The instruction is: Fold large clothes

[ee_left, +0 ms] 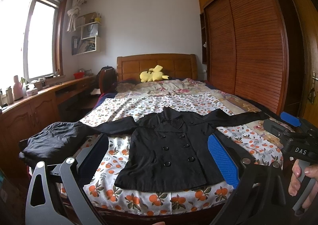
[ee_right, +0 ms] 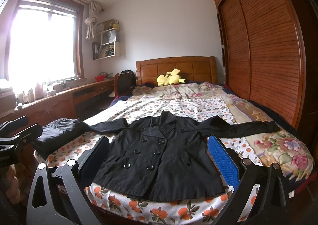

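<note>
"DAS" lettering legible on right gripper (ee_left: 294, 135) body. Black double-breasted coat (ee_left: 171, 151) flat, face up, sleeves spread, hem near foot edge of bed (ee_left: 159, 201). Second dark garment (ee_left: 53, 141) bunched at bed's left edge. Left gripper (ee_left: 159, 157), right gripper: fingers spread wide, holding nothing. Bedspread beyond collar bare up to yellow plush toy (ee_left: 153, 74) by headboard.

Dark bundle (ee_left: 51, 141) beside left sleeve (ee_left: 111, 125)

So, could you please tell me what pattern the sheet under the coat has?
Oranges with green leaves on white; the sheet shows best in the right wrist view, beneath the black coat.
</note>
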Motion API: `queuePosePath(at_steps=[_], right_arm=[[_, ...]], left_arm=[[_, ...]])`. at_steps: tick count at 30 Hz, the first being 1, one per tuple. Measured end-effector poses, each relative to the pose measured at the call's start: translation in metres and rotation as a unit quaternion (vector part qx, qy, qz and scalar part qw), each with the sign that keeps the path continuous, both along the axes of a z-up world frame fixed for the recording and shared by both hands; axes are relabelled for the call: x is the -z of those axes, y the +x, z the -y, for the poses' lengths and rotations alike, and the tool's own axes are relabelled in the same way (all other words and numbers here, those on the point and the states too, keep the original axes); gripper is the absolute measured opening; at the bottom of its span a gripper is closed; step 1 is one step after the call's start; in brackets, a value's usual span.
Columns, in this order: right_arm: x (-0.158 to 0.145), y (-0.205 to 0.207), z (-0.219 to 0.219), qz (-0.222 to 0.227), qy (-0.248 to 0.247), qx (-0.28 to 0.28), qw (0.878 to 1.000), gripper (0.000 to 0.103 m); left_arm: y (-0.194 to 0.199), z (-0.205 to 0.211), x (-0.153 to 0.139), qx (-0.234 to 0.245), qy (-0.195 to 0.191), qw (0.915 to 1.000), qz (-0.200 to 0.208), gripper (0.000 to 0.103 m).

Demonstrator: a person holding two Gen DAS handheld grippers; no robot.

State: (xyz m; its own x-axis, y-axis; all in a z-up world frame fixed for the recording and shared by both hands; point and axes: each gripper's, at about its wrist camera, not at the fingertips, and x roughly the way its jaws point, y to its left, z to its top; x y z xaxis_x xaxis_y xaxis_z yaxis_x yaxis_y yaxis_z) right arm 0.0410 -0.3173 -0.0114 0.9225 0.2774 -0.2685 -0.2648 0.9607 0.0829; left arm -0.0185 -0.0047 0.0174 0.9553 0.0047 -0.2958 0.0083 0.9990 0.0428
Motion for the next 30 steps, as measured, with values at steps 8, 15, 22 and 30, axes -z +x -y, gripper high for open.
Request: queuePosePath(at_steps=[8, 15, 22, 30], right_arm=[[0.014, 0.01, -0.003, -0.01, -0.003, -0.006, 1.0, 0.096], [0.028, 0.032, -0.011, -0.021, -0.014, -0.013, 1.0, 0.096], [0.039, 0.061, -0.027, -0.033, -0.026, -0.024, 0.999, 0.096], [0.044, 0.093, -0.045, -0.037, -0.038, -0.034, 0.998, 0.096]], left_arm=[[0.015, -0.01, 0.013, -0.009, -0.006, 0.9998, -0.018, 0.101], [0.04, -0.024, 0.032, -0.02, -0.01, 0.9988, -0.044, 0.101], [0.073, -0.053, 0.053, -0.035, -0.022, 0.9969, -0.066, 0.101], [0.111, -0.084, 0.069, -0.047, -0.029, 0.9956, -0.076, 0.101]])
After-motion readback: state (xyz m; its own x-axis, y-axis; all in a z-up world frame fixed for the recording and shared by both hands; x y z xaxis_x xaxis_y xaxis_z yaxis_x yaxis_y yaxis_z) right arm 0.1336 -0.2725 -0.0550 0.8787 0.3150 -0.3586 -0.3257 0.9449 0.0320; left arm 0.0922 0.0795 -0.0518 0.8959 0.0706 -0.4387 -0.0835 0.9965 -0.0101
